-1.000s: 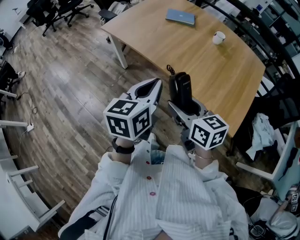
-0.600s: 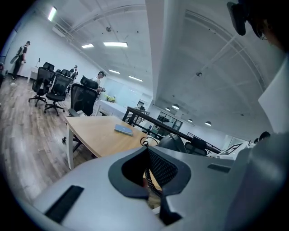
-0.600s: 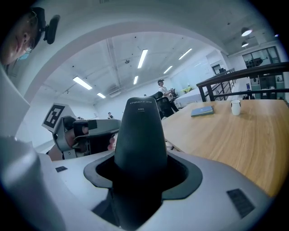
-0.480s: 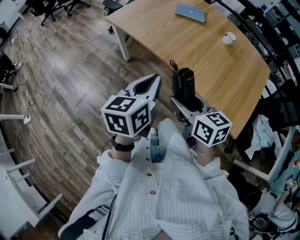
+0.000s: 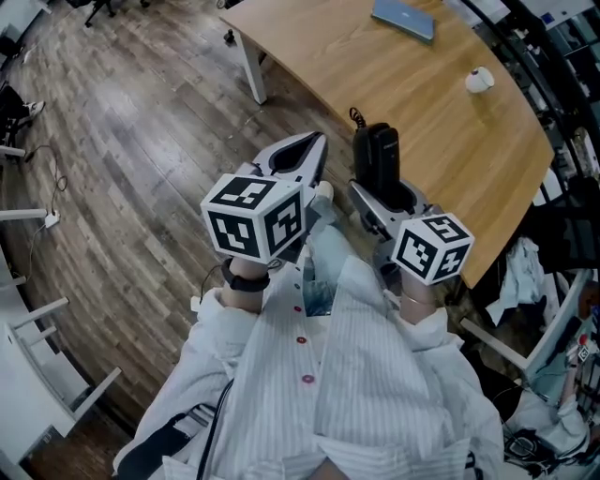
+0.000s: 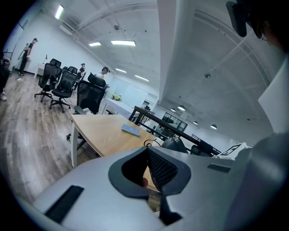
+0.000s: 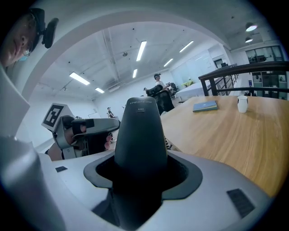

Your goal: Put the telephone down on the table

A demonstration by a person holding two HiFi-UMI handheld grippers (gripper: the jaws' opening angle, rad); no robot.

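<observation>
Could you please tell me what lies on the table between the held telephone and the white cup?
Nothing: the head view shows only bare wooden table between the telephone and the white cup.

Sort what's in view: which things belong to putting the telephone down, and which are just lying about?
In the job:
telephone, clamped in the right gripper
table, where it goes

Not in the job:
blue book and white cup, lying farther off on the table
left gripper, shut on nothing
</observation>
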